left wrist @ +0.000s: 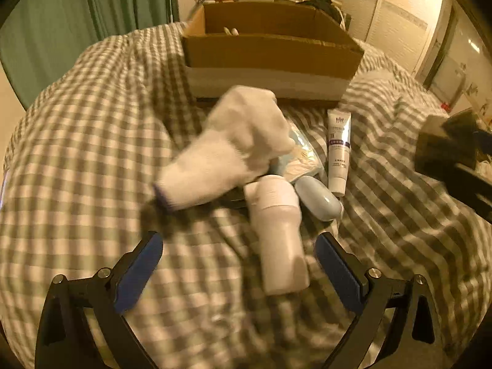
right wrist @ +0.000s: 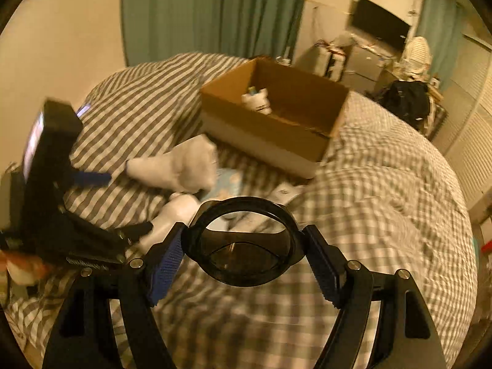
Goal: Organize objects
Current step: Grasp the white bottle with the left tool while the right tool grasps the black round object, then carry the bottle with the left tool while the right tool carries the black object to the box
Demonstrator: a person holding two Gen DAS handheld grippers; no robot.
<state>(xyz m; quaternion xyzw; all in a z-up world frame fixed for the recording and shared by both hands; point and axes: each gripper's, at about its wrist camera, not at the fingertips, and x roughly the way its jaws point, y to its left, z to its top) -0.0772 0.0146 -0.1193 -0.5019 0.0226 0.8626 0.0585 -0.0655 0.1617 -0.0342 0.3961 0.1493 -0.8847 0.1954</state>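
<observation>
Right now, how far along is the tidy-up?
Early. Done: one white item lies in the box. In hand: the right gripper is shut on a dark round lid; the left gripper is open by the white bottle. Left on the bed: sock, tube, blue case, packet.

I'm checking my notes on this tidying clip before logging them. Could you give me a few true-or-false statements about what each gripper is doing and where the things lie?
1. The right gripper is shut on a round dark dish. True.
2. The left gripper grips the white bottle. False: its jaws stand open, the bottle lying between them.
3. The cardboard box sits on the checked bedding. True.
4. The white sock is inside the box. False: it is in front of it.
</observation>
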